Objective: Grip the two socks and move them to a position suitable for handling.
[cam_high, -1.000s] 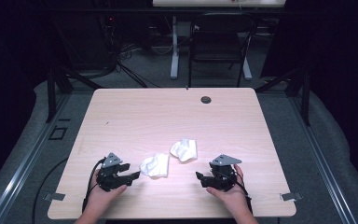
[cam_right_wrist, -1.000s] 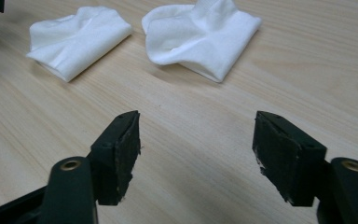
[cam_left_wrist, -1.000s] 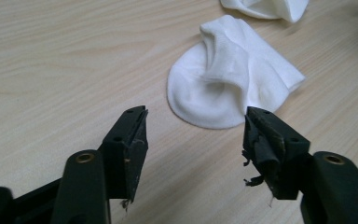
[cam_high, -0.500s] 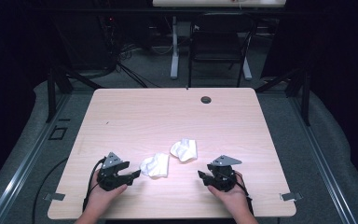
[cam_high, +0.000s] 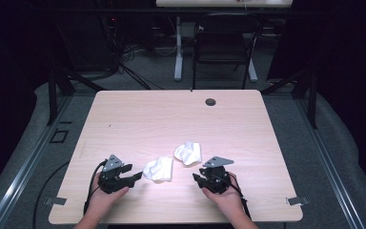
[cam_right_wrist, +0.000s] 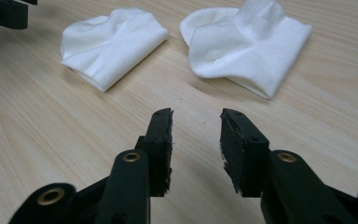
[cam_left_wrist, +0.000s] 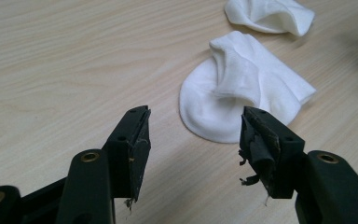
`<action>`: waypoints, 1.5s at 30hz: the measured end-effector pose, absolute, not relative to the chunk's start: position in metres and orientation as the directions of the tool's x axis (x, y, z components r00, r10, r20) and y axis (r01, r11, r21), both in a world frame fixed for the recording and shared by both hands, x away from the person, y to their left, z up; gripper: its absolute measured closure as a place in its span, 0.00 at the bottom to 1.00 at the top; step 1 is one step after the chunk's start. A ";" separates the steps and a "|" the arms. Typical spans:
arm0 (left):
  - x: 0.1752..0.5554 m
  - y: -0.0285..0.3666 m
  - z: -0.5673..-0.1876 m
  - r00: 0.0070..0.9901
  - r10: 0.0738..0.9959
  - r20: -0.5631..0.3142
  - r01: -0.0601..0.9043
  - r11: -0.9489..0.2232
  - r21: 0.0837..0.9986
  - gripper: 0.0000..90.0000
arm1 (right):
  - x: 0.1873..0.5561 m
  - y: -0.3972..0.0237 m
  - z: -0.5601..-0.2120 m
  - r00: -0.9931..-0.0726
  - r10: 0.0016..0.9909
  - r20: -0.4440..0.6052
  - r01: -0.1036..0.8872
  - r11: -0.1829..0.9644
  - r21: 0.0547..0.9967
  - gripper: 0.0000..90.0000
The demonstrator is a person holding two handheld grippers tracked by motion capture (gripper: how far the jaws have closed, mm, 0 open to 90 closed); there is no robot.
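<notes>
I am holding both grippers low by the desk's (cam_high: 124, 119) near edge, with nothing picked up so far. The left gripper (cam_high: 132, 177) is spread, its jaws having just narrowed slightly, empty, with the nearer sock (cam_high: 158, 169) lying just beyond the tips. The right gripper (cam_high: 196, 179) has just been closing partway on nothing, a gap showing between its pads (cam_right_wrist: 164, 135). The farther sock (cam_high: 188, 152) is resting toward the desk's middle, just beside the first. Grasping and everything after is left to do.
</notes>
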State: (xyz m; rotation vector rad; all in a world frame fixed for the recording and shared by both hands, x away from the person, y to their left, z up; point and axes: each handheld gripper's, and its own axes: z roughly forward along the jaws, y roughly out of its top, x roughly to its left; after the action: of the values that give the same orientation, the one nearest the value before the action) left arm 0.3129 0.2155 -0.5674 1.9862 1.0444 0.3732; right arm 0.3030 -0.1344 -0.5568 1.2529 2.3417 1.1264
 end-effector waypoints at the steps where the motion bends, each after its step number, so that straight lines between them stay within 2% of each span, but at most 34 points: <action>1: 0.313 0.217 -0.566 0.604 0.790 -0.105 0.529 -0.300 0.794 0.48 | 0.307 -0.129 -0.555 -0.592 0.794 0.140 0.604 0.322 0.729 0.77; 15: 0.311 0.215 -0.567 0.595 0.796 -0.113 0.548 -0.299 0.781 0.51 | 0.330 -0.068 -0.558 -0.661 0.738 0.131 0.572 0.384 0.725 0.90; 23: 0.312 0.215 -0.567 0.599 0.793 -0.113 0.549 -0.304 0.778 0.53 | 0.337 -0.045 -0.564 -0.682 0.721 0.123 0.561 0.408 0.720 0.91; 33: 0.311 0.214 -0.567 0.616 0.780 -0.110 0.544 -0.320 0.776 0.56 | 0.336 -0.042 -0.574 -0.701 0.708 0.085 0.560 0.472 0.681 0.92; 45: 0.307 0.209 -0.566 0.625 0.773 -0.111 0.537 -0.322 0.779 0.57 | 0.318 -0.054 -0.574 -0.736 0.669 0.101 0.545 0.498 0.674 0.95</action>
State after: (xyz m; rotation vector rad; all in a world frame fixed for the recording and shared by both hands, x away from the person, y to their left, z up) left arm 0.3068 0.2094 -0.5661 2.0118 1.0286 0.3573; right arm 0.3175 -0.0536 -0.5744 1.0498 2.5646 1.0602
